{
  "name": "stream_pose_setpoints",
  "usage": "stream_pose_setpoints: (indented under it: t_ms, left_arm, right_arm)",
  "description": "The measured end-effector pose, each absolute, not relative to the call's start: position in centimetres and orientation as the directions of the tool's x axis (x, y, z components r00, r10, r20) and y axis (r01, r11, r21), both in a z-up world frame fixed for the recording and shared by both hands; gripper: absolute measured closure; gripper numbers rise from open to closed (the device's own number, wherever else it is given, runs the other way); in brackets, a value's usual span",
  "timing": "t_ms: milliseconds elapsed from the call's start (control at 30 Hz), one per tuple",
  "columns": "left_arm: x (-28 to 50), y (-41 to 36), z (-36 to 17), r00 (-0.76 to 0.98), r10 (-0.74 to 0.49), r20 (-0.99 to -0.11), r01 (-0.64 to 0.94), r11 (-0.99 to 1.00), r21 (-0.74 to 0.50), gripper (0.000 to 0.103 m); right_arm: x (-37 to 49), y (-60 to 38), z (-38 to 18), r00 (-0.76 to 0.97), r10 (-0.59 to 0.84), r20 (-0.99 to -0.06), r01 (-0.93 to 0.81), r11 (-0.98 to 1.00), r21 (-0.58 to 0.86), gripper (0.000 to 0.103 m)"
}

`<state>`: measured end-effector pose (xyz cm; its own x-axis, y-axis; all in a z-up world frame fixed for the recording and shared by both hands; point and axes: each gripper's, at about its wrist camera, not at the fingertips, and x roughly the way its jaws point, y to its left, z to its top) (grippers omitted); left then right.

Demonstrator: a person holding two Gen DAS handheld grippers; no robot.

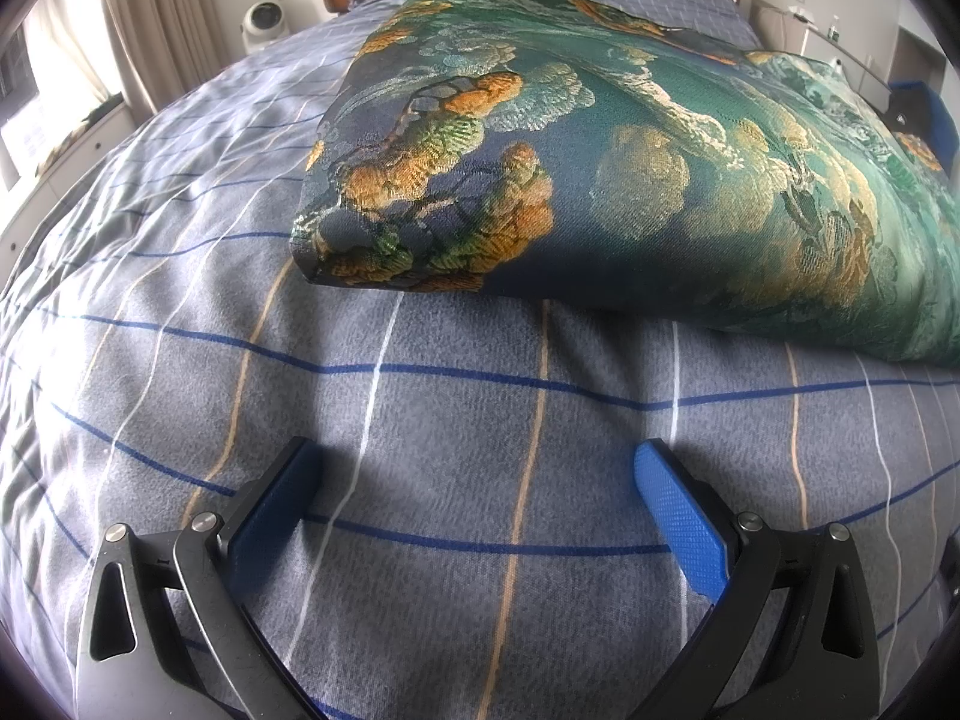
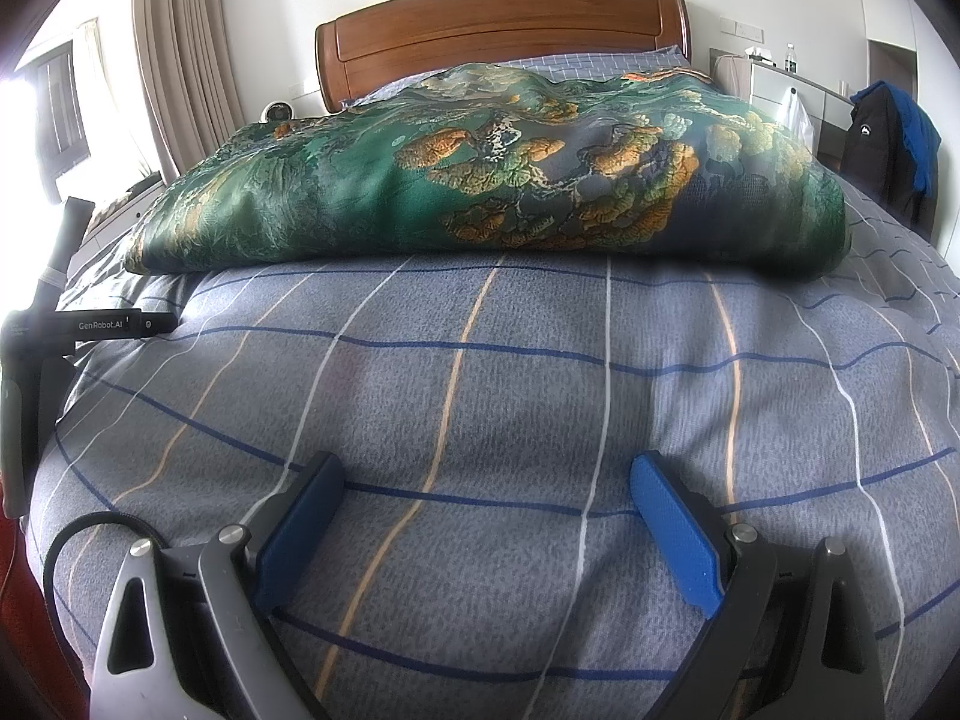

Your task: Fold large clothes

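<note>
While both tongs, left (image 1: 477,501) and right (image 2: 486,507), hover spread wide and empty over the near bed (image 2: 480,396), the garment (image 2: 480,192) lies folded, bulky, farther up. Risk, as I judge it: slick thick layers, so a shallow pinch takes only the top ply. The bundle could then slide apart or snag the cover.

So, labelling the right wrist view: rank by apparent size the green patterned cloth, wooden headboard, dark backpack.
1. Green patterned cloth
2. Wooden headboard
3. Dark backpack

Depths differ, so apparent size only.
</note>
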<state>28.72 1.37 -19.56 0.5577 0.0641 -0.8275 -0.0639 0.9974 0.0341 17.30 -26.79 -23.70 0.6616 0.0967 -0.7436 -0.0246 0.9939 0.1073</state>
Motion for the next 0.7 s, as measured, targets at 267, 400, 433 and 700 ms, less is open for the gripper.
stream_pose_setpoints:
  t_ms: [267, 400, 433, 700]
  left_arm:
    - [28.79, 1.32, -19.53, 0.558, 0.064, -0.828, -0.064, 0.997, 0.034, 0.0]
    - [28.7, 1.38, -19.56, 0.558, 0.064, -0.828, -0.064, 0.997, 0.034, 0.0]
    - [28.86, 1.26, -19.49, 0.558, 0.064, -0.828, -0.064, 0.997, 0.034, 0.0]
    - [28.7, 1.37, -19.54, 0.558, 0.064, -0.828, -0.064, 0.997, 0.034, 0.0]
  right_arm:
    - [17.33, -26.8, -23.7, 0.662, 0.096, -0.743, -0.024, 0.994, 0.107, 0.007]
    - [17.28, -26.78, -23.71, 0.662, 0.097, -0.743, -0.024, 0.994, 0.107, 0.007]
    - [17.27, -26.78, -23.72, 0.662, 0.097, -0.743, -0.024, 0.994, 0.108, 0.007]
    - [17.25, -26.77, -23.72, 0.662, 0.098, -0.743, -0.025, 0.994, 0.109, 0.007]
